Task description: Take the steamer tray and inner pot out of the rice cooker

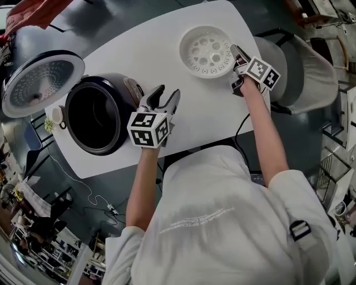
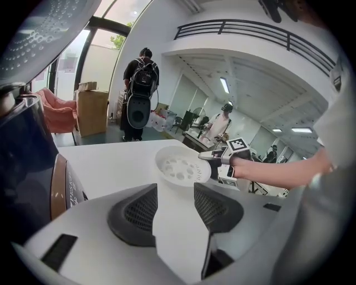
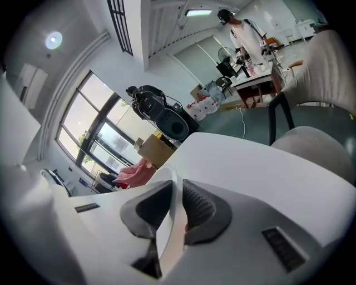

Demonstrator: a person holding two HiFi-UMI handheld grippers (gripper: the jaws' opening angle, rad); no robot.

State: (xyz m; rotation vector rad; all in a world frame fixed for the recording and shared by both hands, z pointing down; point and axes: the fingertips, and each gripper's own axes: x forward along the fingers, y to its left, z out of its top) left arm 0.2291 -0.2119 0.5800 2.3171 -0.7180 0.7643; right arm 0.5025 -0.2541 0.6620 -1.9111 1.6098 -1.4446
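**Tongs: right on steamer tray rim, left empty beside cooker**

Right tongs [image 1: 236, 53] are clamped narrow on the thin right-hand rim of the white steamer tray [image 1: 206, 51]. The right gripper view shows that rim [image 3: 167, 236] standing between the two pads, both close against it [image 3: 177, 192]. The tray is out of the cooker, at the far right of the white desk [image 1: 144, 50], holes facing up. Whether its base rests fully on the desk can't be told.

Left tongs [image 1: 168, 92] are spread wide with nothing in them. In the left gripper view only bare desk shows between the pads [image 2: 175, 192], with the tray [image 2: 178, 167] farther off and the right tongs [image 2: 214, 161] on its edge.

Left tongs hang over the desk just right of the rice cooker [image 1: 130, 89], not touching it. The cooker sits at the desk's left end with its lid [image 1: 41, 83] swung open to the far left. The dark inner pot [image 1: 92, 119] is still seated in the cooker.

A grey chair [image 1: 306, 72] stands off the desk's right end. A red cloth [image 1: 33, 14] lies at far left.
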